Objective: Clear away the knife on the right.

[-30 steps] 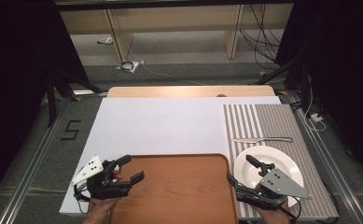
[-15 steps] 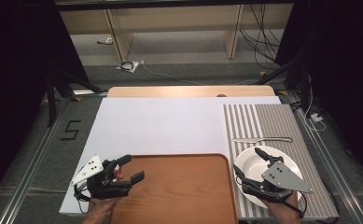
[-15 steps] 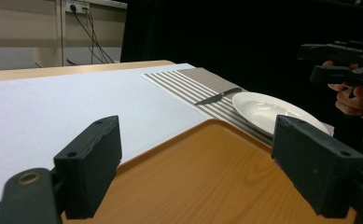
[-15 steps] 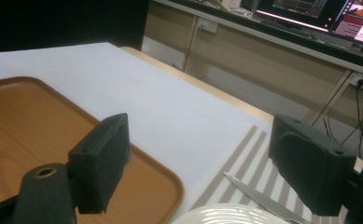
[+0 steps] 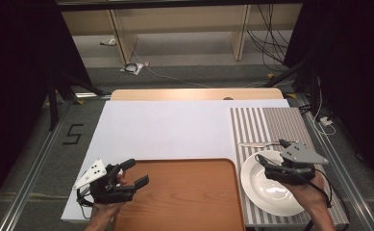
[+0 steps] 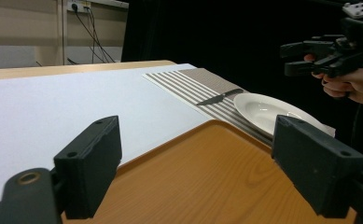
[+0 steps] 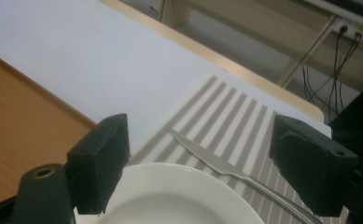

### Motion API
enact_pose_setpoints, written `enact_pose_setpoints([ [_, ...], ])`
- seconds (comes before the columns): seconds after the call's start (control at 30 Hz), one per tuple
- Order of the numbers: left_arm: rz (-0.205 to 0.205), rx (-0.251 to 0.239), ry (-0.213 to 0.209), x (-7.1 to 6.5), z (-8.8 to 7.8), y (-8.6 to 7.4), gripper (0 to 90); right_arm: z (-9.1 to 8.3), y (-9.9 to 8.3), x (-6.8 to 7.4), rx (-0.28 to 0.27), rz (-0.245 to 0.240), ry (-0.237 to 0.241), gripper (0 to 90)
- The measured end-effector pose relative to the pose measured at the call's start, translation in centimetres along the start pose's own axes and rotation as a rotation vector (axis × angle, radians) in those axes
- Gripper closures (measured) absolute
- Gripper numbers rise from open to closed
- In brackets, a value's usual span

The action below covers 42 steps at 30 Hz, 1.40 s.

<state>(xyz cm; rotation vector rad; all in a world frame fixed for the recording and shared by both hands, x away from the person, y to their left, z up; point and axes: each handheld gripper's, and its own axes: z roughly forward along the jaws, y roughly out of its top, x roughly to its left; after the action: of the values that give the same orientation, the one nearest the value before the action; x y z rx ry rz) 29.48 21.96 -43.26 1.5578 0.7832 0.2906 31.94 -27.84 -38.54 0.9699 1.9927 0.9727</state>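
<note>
Plate point(image 5: 271, 185) sat on striped mat point(image 5: 266, 125), knife point(image 5: 259, 143) behind it; right gripper point(image 5: 271, 161) hovered above, left gripper point(image 5: 134, 173) over tray point(image 5: 184, 197) (both wide apart, empty); dim room.

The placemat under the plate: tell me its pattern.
The placemat has grey-brown and white stripes running along its length, clearest in the high view.

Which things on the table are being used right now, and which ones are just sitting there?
Being used:
- right gripper, open above the white plate
- knife lying just beyond the plate

Just sitting there:
- wooden tray
- striped placemat
- left gripper, open over the tray's corner
</note>
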Motion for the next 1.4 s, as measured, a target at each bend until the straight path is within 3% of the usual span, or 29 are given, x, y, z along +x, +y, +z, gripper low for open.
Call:
enact_pose_setpoints([
  [0.13, -0.001, 0.0, 0.001, 0.1, 0.0, 0.0, 16.2, 0.7, 0.3, -1.3, 0.055, 0.009, 0.009, 21.2],
  [0.2, -0.015, -0.001, 0.002, 0.2, 0.0, -0.1, 16.1, 1.8, 0.7, -2.5, 0.123, 0.013, 0.026, 21.1],
  [0.23, -0.015, -0.001, 0.002, 0.2, 0.0, -0.1, 16.2, 1.8, 0.7, -2.5, 0.123, 0.013, 0.026, 21.1],
  [0.27, -0.018, 0.002, 0.008, 0.4, 0.0, -0.1, 16.2, 2.6, 0.8, -3.2, 0.171, 0.014, 0.026, 21.3],
  [0.53, -0.021, -0.012, 0.009, 0.4, -0.1, 0.0, 16.2, 4.8, 0.9, -6.0, 0.275, 0.038, 0.025, 22.4],
  [0.83, -0.021, -0.017, 0.007, 0.4, -0.1, 0.0, 16.2, 8.3, 0.7, -9.1, 0.442, 0.069, 0.057, 25.2],
  [0.93, -0.023, -0.018, 0.006, 0.4, -0.1, 0.0, 16.2, 9.0, 0.5, -9.5, 0.473, 0.075, 0.068, 25.6],
  [1.03, -0.021, -0.018, 0.005, 0.4, -0.1, 0.0, 16.2, 10.5, 0.0, -10.3, 0.547, 0.076, 0.084, 27.1],
  [1.4, -0.021, -0.015, 0.002, 0.3, -0.1, 0.0, 16.2, 13.0, -0.9, -10.9, 0.663, 0.055, 0.105, 28.4],
])
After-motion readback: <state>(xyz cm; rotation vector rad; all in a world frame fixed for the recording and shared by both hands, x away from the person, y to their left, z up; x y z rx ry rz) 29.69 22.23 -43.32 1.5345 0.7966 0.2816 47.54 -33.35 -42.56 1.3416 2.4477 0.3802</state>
